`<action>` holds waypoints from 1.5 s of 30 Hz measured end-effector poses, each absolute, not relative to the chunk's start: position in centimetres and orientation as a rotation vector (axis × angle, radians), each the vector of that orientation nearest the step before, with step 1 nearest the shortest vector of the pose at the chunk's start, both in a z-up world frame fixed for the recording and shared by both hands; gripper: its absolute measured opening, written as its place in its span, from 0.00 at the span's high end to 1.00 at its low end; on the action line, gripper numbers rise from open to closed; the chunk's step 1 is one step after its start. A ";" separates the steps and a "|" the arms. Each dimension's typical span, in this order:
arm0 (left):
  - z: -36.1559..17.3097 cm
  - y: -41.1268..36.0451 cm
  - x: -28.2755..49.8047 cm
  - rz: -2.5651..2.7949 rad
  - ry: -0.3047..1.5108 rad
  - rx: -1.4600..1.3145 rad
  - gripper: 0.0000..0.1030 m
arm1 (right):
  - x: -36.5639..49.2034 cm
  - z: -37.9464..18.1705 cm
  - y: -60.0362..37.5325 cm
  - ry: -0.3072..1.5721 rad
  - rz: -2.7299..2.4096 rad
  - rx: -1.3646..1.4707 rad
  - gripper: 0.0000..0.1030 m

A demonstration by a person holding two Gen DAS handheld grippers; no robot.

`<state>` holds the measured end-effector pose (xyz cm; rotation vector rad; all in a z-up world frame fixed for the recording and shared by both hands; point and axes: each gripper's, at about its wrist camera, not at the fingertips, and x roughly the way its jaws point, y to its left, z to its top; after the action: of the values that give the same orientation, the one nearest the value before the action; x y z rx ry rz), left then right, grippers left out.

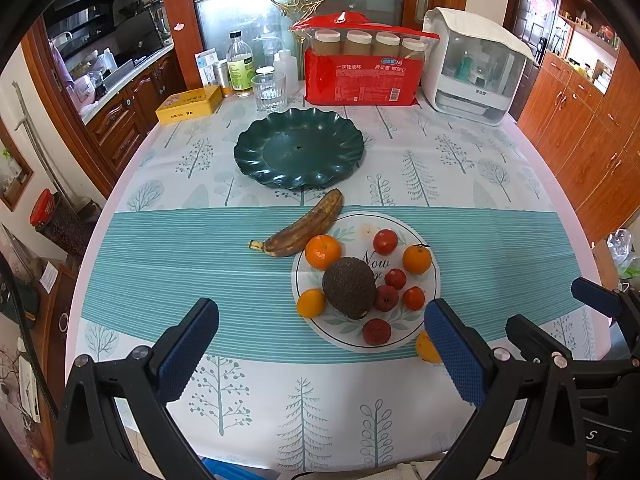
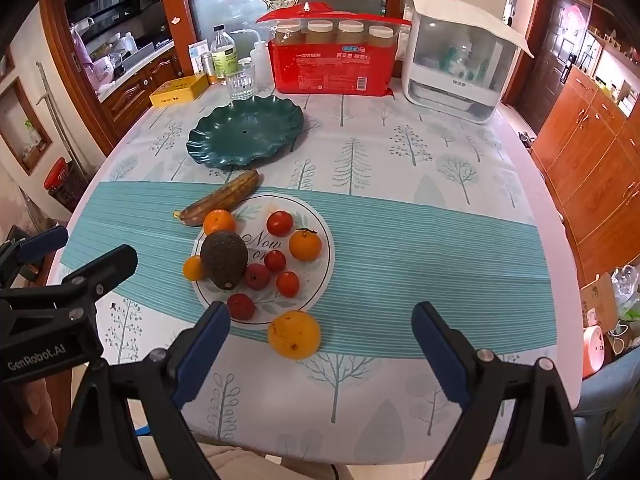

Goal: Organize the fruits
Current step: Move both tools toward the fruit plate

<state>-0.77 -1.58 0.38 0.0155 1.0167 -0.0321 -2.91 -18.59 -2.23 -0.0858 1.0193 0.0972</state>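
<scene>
Tree-print tablecloth [image 1: 460,184] | white plate [image 1: 430,264]: dark avocado [image 1: 349,287], browned banana [image 1: 304,226]

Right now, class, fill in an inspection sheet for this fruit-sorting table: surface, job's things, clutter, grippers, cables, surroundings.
Surface: tablecloth with tree print and a striped teal band.
Job's things: white plate holding avocado, tangerines, small red fruits; banana against its far rim; orange on the cloth; green scalloped plate empty.
Clutter: glass, yellow tin, red cup pack, white appliance.
Grippers: left gripper and right gripper open, holding nothing.
Cables: nothing seen.
Surroundings: wooden cabinets.
</scene>
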 end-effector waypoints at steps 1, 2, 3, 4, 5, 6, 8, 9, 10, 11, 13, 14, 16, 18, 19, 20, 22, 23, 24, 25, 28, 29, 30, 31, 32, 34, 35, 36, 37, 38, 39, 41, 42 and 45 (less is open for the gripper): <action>0.4 -1.6 -0.8 -0.032 1.017 0.015 0.01 | -2.9 -2.2 -18.6 1.020 0.096 -0.087 0.10; 0.4 -1.6 -0.8 -0.032 1.017 0.015 0.01 | -3.0 -2.2 -18.6 1.021 0.096 -0.088 0.10; 0.4 -1.6 -0.8 -0.032 1.016 0.015 0.01 | -3.0 -2.2 -18.6 1.021 0.096 -0.087 0.10; 0.4 -1.6 -0.8 -0.032 1.017 0.015 0.01 | -3.0 -2.2 -18.6 1.022 0.095 -0.088 0.10; 0.4 -1.6 -0.8 -0.031 1.017 0.015 0.01 | -3.0 -2.2 -18.6 1.022 0.095 -0.087 0.10; 0.4 -1.5 -0.8 -0.031 1.017 0.015 0.01 | -3.0 -2.2 -18.6 1.022 0.095 -0.086 0.10; 0.6 -1.6 -0.6 -0.026 1.019 0.016 0.01 | -3.0 -2.2 -18.8 1.021 0.094 -0.079 0.10; 0.7 -1.7 -0.6 -0.024 1.020 0.015 0.01 | -3.1 -2.1 -18.7 1.020 0.093 -0.079 0.10; 0.8 -1.7 -0.5 -0.024 1.022 0.016 0.01 | -3.0 -2.1 -18.8 1.017 0.090 -0.076 0.10; 0.9 -1.8 -0.4 -0.023 1.022 0.016 0.01 | -3.0 -2.0 -18.9 1.015 0.088 -0.072 0.10; 0.8 -1.8 -0.5 -0.022 1.018 0.015 0.01 | -3.0 -2.0 -19.0 1.012 0.088 -0.068 0.10; 0.8 -1.8 -0.6 -0.020 1.015 0.016 0.01 | -3.0 -1.9 -19.2 1.010 0.089 -0.068 0.10; 0.9 -1.8 -0.6 -0.018 1.010 0.017 0.01 | -3.1 -1.6 -19.7 0.998 0.092 -0.071 0.10; 0.8 -1.8 -0.9 -0.014 1.006 0.017 0.01 | -3.2 -1.7 -19.4 0.992 0.091 -0.069 0.10; 0.8 -1.8 -1.1 -0.012 1.004 0.018 0.01 | -3.2 -1.6 -19.4 0.989 0.093 -0.069 0.10; 0.8 -1.8 -1.4 -0.009 1.001 0.018 0.01 | -3.3 -1.6 -19.4 0.982 0.093 -0.072 0.10; 0.9 -1.9 -1.5 -0.003 0.996 0.018 0.01 | -3.4 -1.4 -19.5 0.957 0.100 -0.068 0.10; 0.9 -1.9 -1.7 0.000 0.993 0.017 0.01 | -3.4 -1.4 -19.6 0.954 0.103 -0.069 0.10; 0.9 -2.0 -1.8 0.004 0.991 0.016 0.01 | -3.4 -1.3 -19.6 0.942 0.106 -0.070 0.10; 1.0 -2.0 -1.9 0.007 0.989 0.015 0.01 | -3.5 -1.2 -19.7 0.921 0.111 -0.069 0.10; 1.0 -2.2 -2.2 0.016 0.988 0.012 0.01 | -3.7 -1.2 -19.8 0.914 0.125 -0.069 0.10; 1.0 -2.3 -2.3 0.019 0.987 0.011 0.01 | -3.7 -1.2 -20.0 0.920 0.131 -0.068 0.10; 0.9 -2.4 -2.4 0.021 0.987 0.009 0.01 | -3.7 -1.2 -20.1 0.920 0.136 -0.068 0.10; 0.9 -2.4 -2.5 0.023 0.988 0.008 0.01 | -3.7 -1.3 -20.2 0.931 0.141 -0.067 0.10; 0.9 -2.5 -2.6 0.026 0.990 0.006 0.01 | -3.8 -1.3 -20.3 0.930 0.147 -0.064 0.10; 0.8 -2.7 -2.9 0.030 0.992 0.003 0.01 | -3.8 -1.3 -20.5 0.930 0.153 -0.069 0.10; 0.7 -2.9 -3.0 0.032 0.994 0.002 0.01 | -3.8 -1.4 -20.5 0.932 0.156 -0.072 0.10; 0.7 -3.0 -3.1 0.034 0.996 0.001 0.01 | -3.8 -1.4 -20.5 0.937 0.148 -0.098 0.10; 0.6 -3.1 -3.2 0.035 0.998 0.000 0.01 | -3.8 -1.5 -20.5 0.938 0.153 -0.101 0.10; 0.6 -3.2 -3.2 0.036 1.000 -0.002 0.01 | -3.9 -1.5 -20.7 0.947 0.174 -0.074 0.10; 0.5 -3.2 -3.2 0.038 1.002 -0.004 0.01 | -3.9 -1.6 -20.8 0.950 0.183 -0.067 0.10; 0.4 -3.3 -3.4 0.043 1.005 -0.007 0.01 | -3.8 -1.7 -21.1 0.963 0.197 -0.056 0.10; 0.4 -3.3 -3.5 0.044 1.008 -0.010 0.01 | -3.8 -1.9 -21.2 0.975 0.206 -0.047 0.10; 0.1 -3.3 -3.5 0.046 1.020 -0.019 0.01 | -3.7 -2.2 -21.3 0.991 0.237 -0.030 0.10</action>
<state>-3.50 -3.32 0.14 -0.0190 1.0197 0.0458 -3.68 -21.35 -2.19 -0.0302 0.9910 0.2367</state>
